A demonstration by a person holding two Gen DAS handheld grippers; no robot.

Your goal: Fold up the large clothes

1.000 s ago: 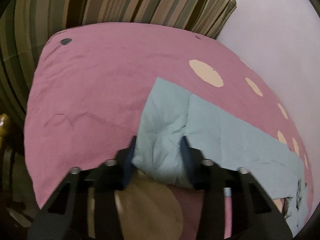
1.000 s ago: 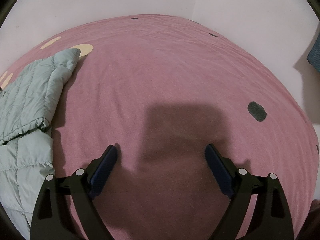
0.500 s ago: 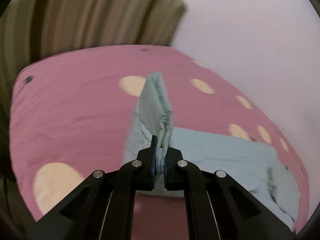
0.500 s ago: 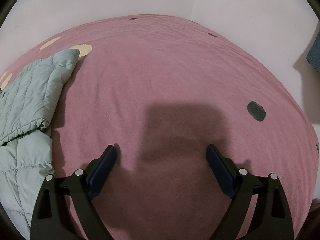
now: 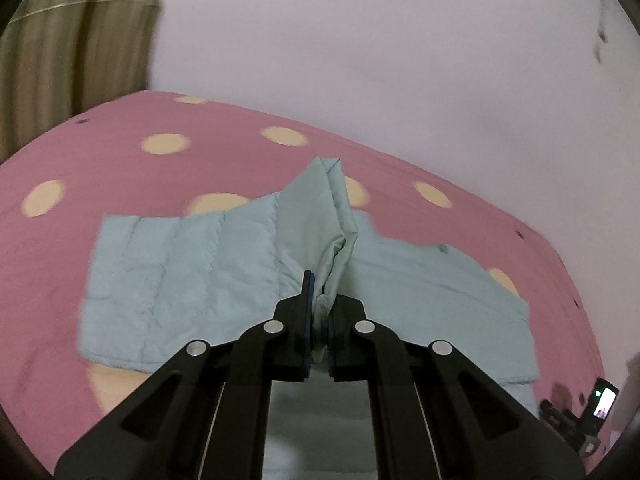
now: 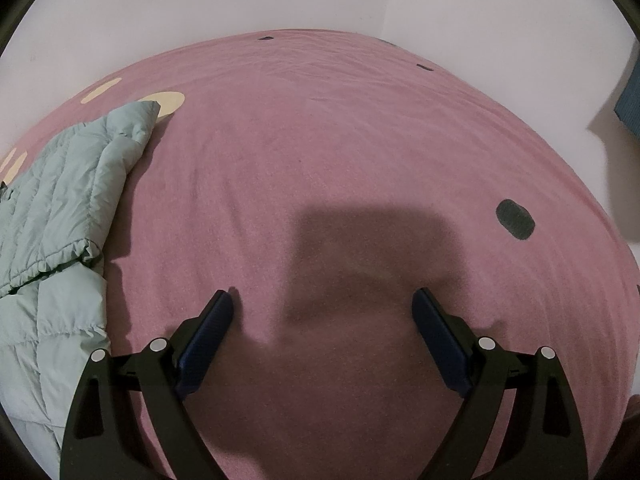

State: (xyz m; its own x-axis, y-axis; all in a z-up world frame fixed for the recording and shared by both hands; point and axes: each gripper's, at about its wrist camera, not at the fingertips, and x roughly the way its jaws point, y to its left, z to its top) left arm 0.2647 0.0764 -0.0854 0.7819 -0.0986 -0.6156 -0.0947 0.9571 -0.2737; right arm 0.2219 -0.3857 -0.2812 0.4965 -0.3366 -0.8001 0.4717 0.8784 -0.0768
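Partly jacket [image 5: 180, 276] behind left claw [image 5: 318, 320]

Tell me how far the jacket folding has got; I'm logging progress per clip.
Early. Done: the light blue puffer jacket lies spread on the pink bedspread. In hand: the left gripper is shut on a raised section of it. Left: laying that fold down and the remaining folds; the right gripper hangs open over bare bedspread.

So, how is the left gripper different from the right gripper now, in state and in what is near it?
The left gripper is shut on the light blue jacket, lifting a fold; the right gripper is open and holds nothing. The left is over the jacket; the right is over bare pink bedsheet, the jacket beside it. Both have black arms with blue pads.
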